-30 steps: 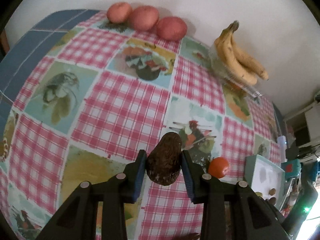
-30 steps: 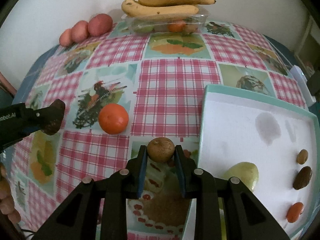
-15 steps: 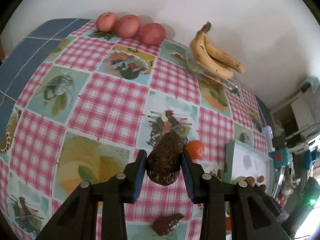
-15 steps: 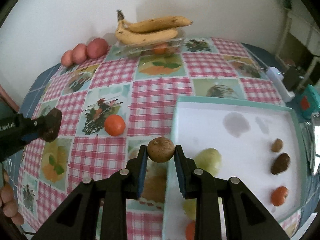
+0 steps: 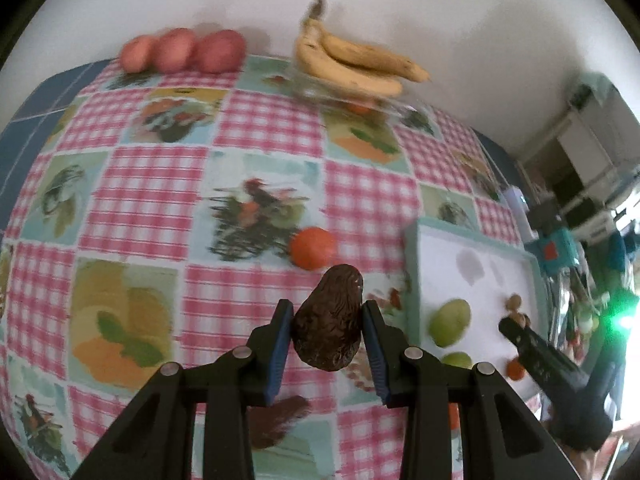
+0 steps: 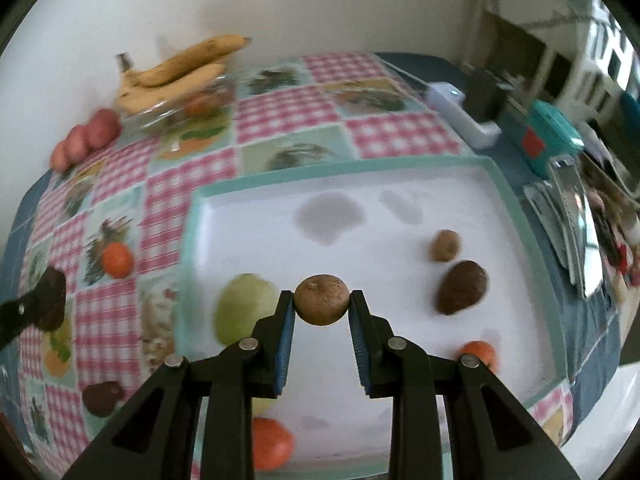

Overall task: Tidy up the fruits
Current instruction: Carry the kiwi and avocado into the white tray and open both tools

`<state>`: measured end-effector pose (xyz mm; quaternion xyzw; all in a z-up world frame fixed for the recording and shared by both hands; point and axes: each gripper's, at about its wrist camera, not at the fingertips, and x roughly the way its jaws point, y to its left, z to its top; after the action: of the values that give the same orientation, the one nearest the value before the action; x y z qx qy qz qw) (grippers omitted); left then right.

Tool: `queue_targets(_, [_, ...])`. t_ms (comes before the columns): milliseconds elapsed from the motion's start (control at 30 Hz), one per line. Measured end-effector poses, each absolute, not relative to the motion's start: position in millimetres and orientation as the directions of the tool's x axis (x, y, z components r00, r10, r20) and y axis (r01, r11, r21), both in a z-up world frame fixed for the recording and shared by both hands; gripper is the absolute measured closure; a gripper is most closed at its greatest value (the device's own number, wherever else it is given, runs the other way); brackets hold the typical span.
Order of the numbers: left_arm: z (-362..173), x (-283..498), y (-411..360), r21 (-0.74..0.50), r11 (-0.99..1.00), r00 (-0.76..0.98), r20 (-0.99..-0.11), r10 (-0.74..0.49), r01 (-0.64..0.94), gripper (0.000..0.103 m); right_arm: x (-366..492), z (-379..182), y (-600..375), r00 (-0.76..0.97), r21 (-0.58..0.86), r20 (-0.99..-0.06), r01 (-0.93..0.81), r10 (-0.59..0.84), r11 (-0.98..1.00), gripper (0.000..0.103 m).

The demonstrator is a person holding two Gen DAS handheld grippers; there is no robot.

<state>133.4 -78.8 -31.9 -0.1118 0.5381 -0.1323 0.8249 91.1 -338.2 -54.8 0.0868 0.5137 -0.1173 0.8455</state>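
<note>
Your left tongs pinch a bumpy avocado above the tabletop; right tongs clamp a round kiwi over the tray. Both probably bruise easily, so squeeze gently mid-body.

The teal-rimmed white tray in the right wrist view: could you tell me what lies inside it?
The teal-rimmed white tray holds green pears, two brown fruits, two orange fruits; the right tongs hide part.

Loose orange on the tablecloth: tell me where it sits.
In the left wrist view the orange lies on the tablecloth, left of the tray, just beyond the held avocado.
</note>
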Motion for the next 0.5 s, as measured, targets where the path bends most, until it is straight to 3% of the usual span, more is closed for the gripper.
queue_targets(500, [-39.1,156.8,-167.7,-0.355,0.882,0.369,-0.81,-0.456,0.311,0.066,100.2,-82.2,-389.1,0.419,0.072,-0.901,0.396,-0.11,0.916,0.075])
